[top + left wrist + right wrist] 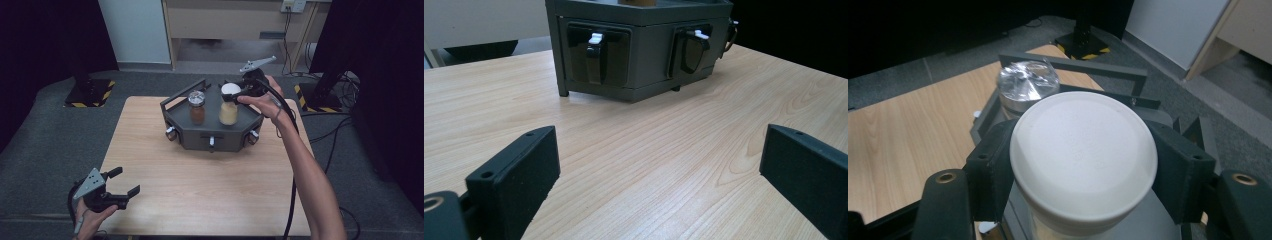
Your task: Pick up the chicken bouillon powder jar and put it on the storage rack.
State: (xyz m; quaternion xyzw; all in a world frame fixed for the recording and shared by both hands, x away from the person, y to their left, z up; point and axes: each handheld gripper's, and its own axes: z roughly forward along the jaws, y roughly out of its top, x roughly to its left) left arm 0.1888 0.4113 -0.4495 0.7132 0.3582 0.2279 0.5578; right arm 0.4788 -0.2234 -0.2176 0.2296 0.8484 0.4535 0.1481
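Wooden table (pixel 200 190): right tongs (pixel 1083 165) clamping white-lidded jar (pixel 1083 150) (contents probably powder), left tongs (pixel 659 170) agape, empty.

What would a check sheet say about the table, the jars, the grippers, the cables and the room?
Surface: light wooden table, bare near the front.
Job's things: white-lidded jar of pale tan powder and silver-lidded jar of brown powder, both upright on the dark grey metal tray stand.
Clutter: nothing seen.
Grippers: right gripper jaws shut on the white lid; left gripper jaws open, holding nothing.
Cables: black cable trails along the right forearm.
Surroundings: grey carpet, black curtains, wooden desk behind.
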